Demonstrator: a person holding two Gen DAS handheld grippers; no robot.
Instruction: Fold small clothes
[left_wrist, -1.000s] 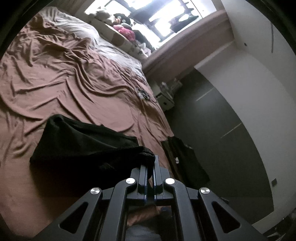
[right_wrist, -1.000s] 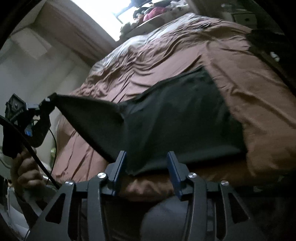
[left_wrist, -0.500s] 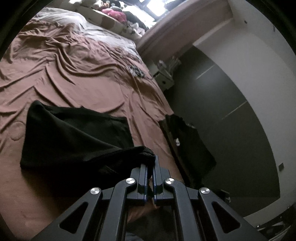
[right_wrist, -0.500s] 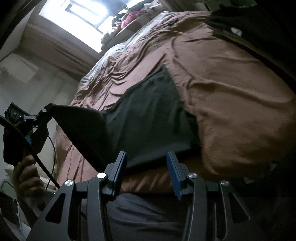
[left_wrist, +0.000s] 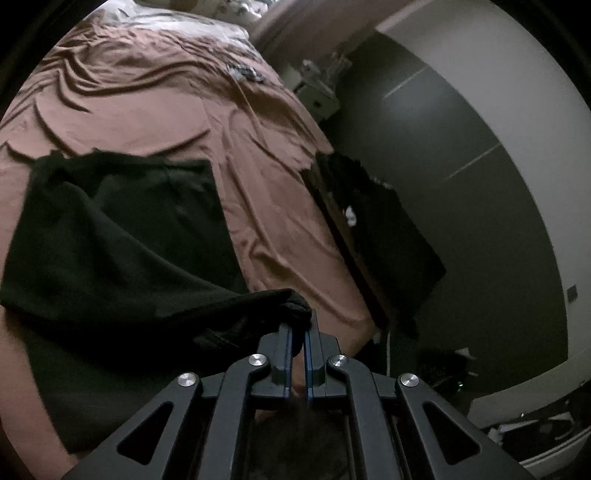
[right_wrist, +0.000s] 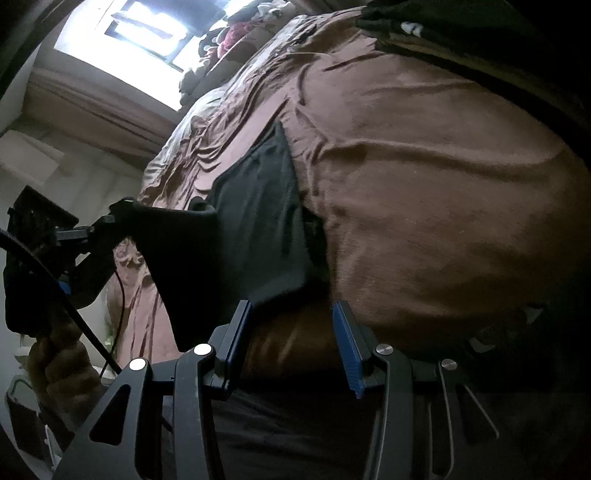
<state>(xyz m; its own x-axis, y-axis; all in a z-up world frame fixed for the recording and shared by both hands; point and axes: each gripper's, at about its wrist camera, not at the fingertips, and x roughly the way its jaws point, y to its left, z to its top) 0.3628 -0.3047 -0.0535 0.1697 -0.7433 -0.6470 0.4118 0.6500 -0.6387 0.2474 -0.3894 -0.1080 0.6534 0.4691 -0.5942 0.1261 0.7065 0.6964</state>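
A plain black garment (left_wrist: 110, 236) lies on a brown bed sheet (left_wrist: 155, 110), with no pattern on either. Both claws are black, the right claw (right_wrist: 291, 332) with blue pads (right_wrist: 345, 343), and the wall (left_wrist: 517, 122) is white.

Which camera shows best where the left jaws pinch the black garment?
The left wrist view: the left gripper is shut on a bunched corner of the black garment, seen close up. The right wrist view shows that pinch only far off and dark, at its left edge.
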